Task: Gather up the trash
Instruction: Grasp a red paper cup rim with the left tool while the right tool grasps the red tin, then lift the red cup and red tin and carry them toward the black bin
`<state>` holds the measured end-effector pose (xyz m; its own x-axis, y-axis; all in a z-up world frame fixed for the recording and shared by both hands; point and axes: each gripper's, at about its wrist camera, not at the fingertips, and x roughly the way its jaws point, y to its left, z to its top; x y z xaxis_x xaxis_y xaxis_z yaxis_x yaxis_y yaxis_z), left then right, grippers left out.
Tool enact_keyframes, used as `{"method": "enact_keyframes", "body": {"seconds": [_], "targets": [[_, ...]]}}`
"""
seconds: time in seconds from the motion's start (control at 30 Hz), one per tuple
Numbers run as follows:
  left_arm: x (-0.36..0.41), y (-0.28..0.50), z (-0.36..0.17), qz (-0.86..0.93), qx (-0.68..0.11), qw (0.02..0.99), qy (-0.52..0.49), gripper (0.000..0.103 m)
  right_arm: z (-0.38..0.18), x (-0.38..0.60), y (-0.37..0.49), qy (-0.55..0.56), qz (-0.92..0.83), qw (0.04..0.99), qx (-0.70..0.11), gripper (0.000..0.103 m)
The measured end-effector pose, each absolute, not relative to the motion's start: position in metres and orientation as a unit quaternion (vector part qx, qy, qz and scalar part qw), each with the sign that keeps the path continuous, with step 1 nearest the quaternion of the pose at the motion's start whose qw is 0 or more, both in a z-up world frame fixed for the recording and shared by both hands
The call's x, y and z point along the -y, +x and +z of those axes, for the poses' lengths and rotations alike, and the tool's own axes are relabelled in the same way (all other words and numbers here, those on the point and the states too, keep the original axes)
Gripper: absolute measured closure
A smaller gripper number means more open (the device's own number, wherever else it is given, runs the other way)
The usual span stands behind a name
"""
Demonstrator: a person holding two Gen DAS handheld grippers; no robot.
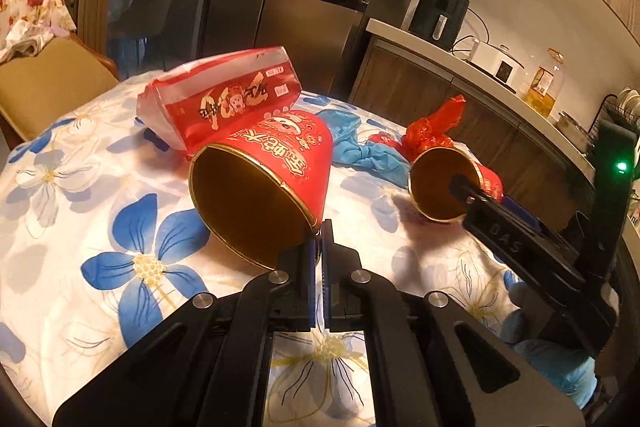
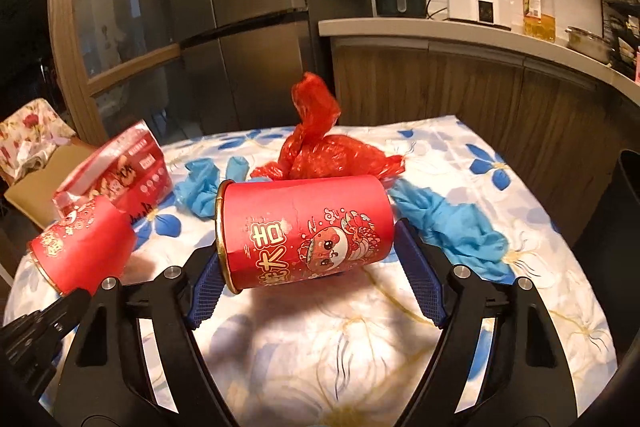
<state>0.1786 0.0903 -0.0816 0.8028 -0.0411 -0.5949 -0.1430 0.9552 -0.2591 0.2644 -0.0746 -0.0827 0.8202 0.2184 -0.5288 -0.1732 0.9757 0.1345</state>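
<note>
**Two red paper cups, one in each gripper's reach**

A table under a white cloth with blue flowers fills both views, with a grey refrigerator and a wooden counter behind it.

Among the trash on the cloth, a torn red snack bag lies at the far left edge. A crumpled red plastic bag sits at the far middle, with blue gloves bunched on either side of it.

The nearer red cup lies on its side, rim to the left, crosswise between the fingers of the right gripper. Those fingers stand wide. The left blue pad is at the cup's rim; the right pad stands just beside the cup's base with a small gap showing, so the cup is not clamped.

The second red cup is tipped with its gold-lined mouth toward the left wrist camera. The left gripper is closed tight, its two fingertips pinching the lower rim of that cup. From the right wrist view this cup sits at the left edge of the table, beside the snack bag.
</note>
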Motion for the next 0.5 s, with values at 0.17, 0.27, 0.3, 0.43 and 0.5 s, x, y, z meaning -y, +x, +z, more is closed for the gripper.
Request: {"method": "enact_keyframes", "body": {"seconds": [0.17,0.27,0.3,0.43,0.5], "targets": [[-0.088,0.166,-0.072,0.025,-0.304,0.942,-0.143,0.101,-0.069,0.086,0.235,0.045,0.107,0.957,-0.264,0.026],[-0.085,0.157,-0.065,0.027,-0.296,0.945,-0.135,0.101,-0.061,0.092,0.213,0.045,0.109,0.960,-0.255,0.026],[-0.084,0.154,-0.063,0.027,-0.293,0.946,-0.133,0.101,-0.059,0.093,0.208,0.046,0.110,0.960,-0.254,0.026],[-0.080,0.142,-0.055,0.026,-0.285,0.950,-0.127,0.101,-0.047,0.102,0.178,0.048,0.108,0.964,-0.239,0.026],[-0.078,0.138,-0.051,0.024,-0.282,0.951,-0.124,0.101,-0.041,0.107,0.167,0.047,0.105,0.966,-0.232,0.026]]}}
